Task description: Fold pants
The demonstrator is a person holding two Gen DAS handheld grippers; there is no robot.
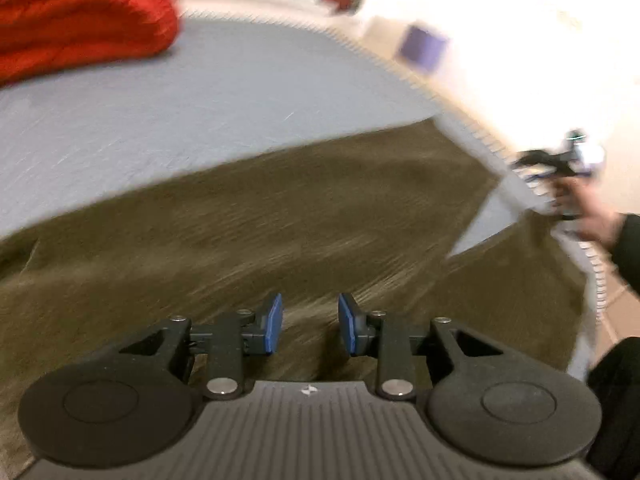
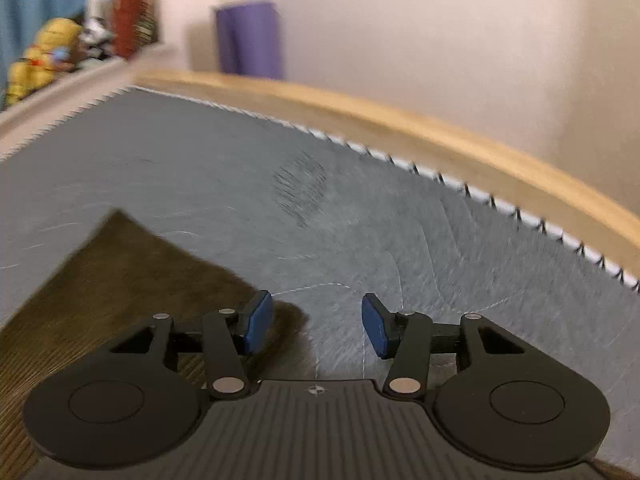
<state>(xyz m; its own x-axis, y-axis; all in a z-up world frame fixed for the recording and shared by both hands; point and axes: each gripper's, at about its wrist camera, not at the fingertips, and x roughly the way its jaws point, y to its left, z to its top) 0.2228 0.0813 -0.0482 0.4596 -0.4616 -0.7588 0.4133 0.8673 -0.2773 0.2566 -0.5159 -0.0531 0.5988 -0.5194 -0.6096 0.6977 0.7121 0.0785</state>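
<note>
Step in hand: I judge this a regrasp between folds; both my grippers hang over the pants (image 1: 280, 216) with nothing held, so the next fold is not yet begun.
Where the pants are: the olive-brown pants lie flat on the grey mattress (image 1: 200, 100) of the bed, near its edge on my side, well apart from the red bedding (image 1: 80, 12) at the far left.
Long axis: in the left wrist view the cloth runs as one broad band across the picture from left to right, so I read its long axis as roughly along the bed's near edge; a split near the right end looks like the two legs parting, though blur keeps me from being sure which end is the waist.
Left gripper (image 1: 310, 322): fingers partly open over the cloth, gripping nothing.
Right gripper (image 2: 317, 326): fingers a little under half open, empty; a corner of the pants lies under its left finger, bare mattress under the right.
Next move: I need both sets of fingers lowered onto an edge, pinching the layers together before lifting.
</note>
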